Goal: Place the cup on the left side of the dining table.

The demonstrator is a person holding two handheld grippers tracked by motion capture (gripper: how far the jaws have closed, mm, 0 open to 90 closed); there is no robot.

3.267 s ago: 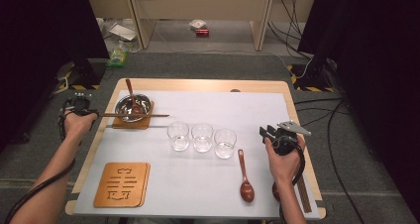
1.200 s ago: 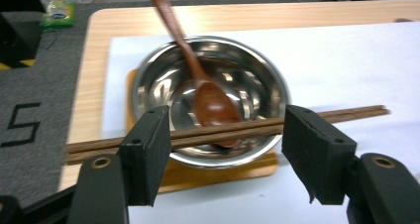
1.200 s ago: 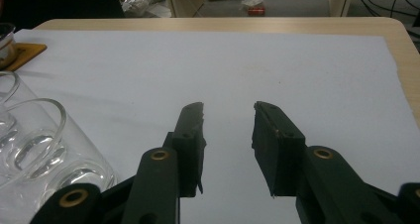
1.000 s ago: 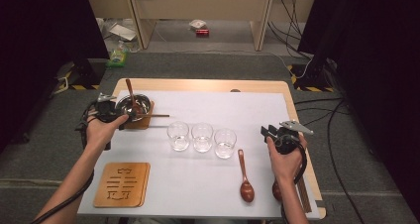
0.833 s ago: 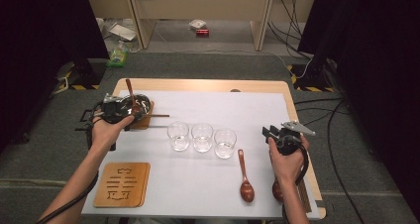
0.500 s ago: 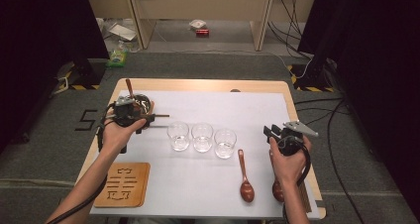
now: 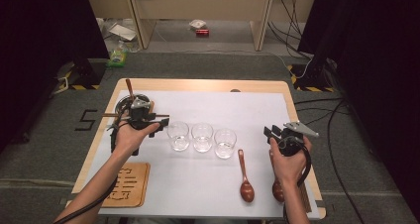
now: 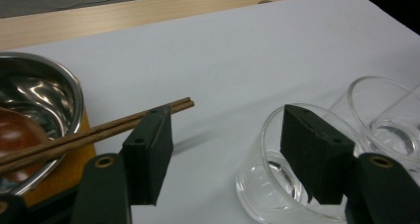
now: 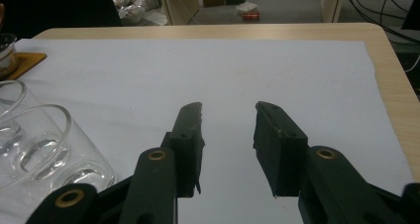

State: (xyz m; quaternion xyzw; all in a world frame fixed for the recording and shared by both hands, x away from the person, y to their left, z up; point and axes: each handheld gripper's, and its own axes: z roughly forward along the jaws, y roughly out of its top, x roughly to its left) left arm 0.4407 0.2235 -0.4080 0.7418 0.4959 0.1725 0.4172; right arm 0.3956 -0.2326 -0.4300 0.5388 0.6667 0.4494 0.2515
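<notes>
Three clear glasses (image 7: 202, 136) stand in a row at the middle of the white mat. My left gripper (image 7: 159, 120) hovers just left of them, over the chopsticks (image 8: 99, 132) that lie across a steel bowl (image 8: 44, 85). Its jaws are open and have just been closing a little. Nothing is pressed between them; the nearest glass (image 8: 267, 179) stands just beyond the right jaw. My right gripper (image 9: 228, 130) is open and empty over bare mat at the right side (image 7: 271, 133). A wooden spoon (image 7: 245, 177) lies between the glasses and the right hand.
The bowl (image 7: 125, 104) sits on a wooden coaster and holds a brown spoon (image 7: 130, 87). A carved wooden trivet (image 7: 128, 184) lies front left. A second dark spoon (image 7: 277, 192) is partly hidden by the right wrist. In the right gripper view, glasses (image 9: 39, 144) stand at the left.
The left hand has moved right from beside the bowl to a spot over the chopsticks, close to the leftmost glass. The right hand has stayed put.
</notes>
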